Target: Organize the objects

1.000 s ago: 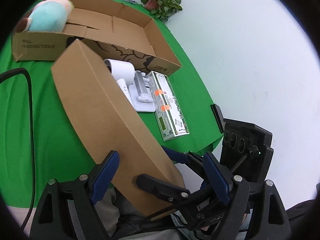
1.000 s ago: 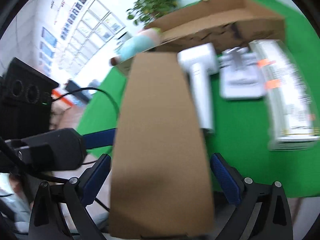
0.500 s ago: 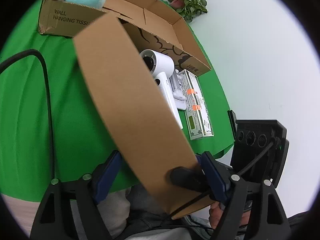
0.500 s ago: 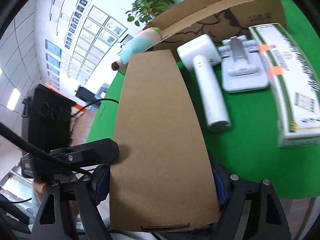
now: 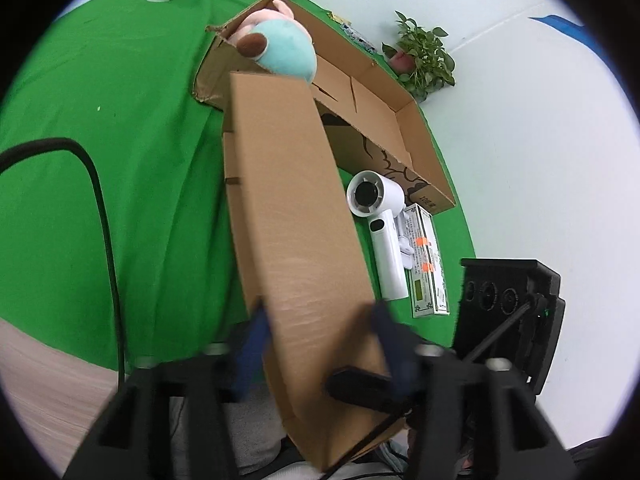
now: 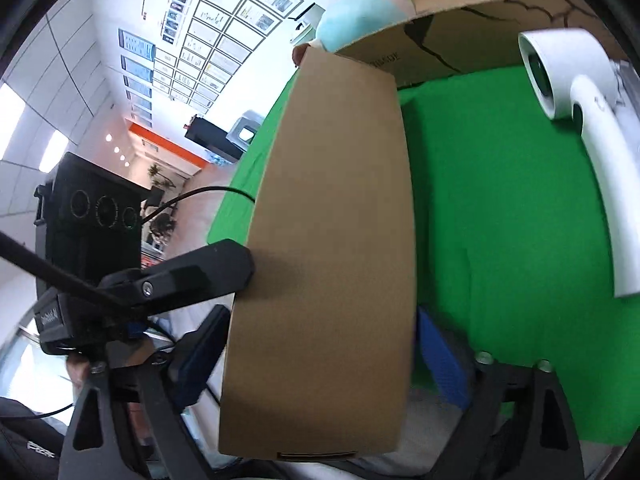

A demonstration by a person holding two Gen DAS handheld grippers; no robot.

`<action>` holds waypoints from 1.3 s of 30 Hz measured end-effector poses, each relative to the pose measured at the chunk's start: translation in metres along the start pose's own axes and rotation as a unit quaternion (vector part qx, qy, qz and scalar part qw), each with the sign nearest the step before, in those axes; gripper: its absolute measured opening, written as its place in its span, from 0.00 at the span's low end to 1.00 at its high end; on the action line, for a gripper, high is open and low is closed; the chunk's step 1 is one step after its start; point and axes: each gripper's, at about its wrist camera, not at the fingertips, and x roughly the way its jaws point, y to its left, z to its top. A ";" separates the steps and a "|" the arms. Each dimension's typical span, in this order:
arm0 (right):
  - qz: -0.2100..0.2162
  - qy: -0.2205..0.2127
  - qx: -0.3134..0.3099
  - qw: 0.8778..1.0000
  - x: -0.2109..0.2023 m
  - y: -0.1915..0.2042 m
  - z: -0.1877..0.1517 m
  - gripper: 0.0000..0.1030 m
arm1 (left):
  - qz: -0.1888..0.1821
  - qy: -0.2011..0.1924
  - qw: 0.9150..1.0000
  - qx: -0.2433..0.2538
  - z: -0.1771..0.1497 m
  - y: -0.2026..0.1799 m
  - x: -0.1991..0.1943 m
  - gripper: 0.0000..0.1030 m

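A long flat brown carton [image 5: 296, 220] is held over the near edge of the green table [image 5: 120, 160], with its far end pointing at the big open cardboard box [image 5: 380, 120]. My left gripper [image 5: 322, 344] is closing and its blurred blue pads sit against the carton's two sides. In the right wrist view one black left finger [image 6: 192, 276] lies on the carton [image 6: 332, 220]. My right gripper [image 6: 324, 340] is opening; the carton stands between its blue pads, which are just off its edges.
A pink and blue plush toy [image 5: 280, 48] lies in the open box. A white handheld fan [image 5: 384, 240] and a green-and-white pack [image 5: 428, 272] lie right of the carton. A black cable [image 5: 104, 220] crosses the cloth on the left. A potted plant [image 5: 424, 60] stands behind the box.
The left jaws have closed in from wide apart onto the carton. The carton has swung to point at the open box. The right jaws squeezed it half a second ago and have since widened.
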 end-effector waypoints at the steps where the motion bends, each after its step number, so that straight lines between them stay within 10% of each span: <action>1: -0.014 -0.007 -0.003 1.000 -0.004 0.000 0.000 0.94 | 0.000 0.000 1.000 0.006 0.003 0.000 -0.001 0.25; 19: -0.130 -0.094 -0.073 0.984 -0.073 0.017 -0.009 0.95 | 0.006 0.051 0.989 0.140 0.021 -0.087 0.056 0.25; 28: -0.208 -0.084 -0.040 0.974 -0.072 -0.014 -0.021 0.36 | 0.087 0.017 0.990 0.105 0.014 -0.045 0.027 0.44; 34: -0.158 -0.069 -0.094 0.980 -0.053 0.022 -0.024 0.34 | 0.105 0.010 0.991 0.083 0.010 -0.018 0.015 0.44; 39: -0.196 -0.076 -0.073 0.975 -0.056 0.015 -0.016 0.41 | 0.105 -0.012 0.991 0.086 0.020 -0.013 0.017 0.44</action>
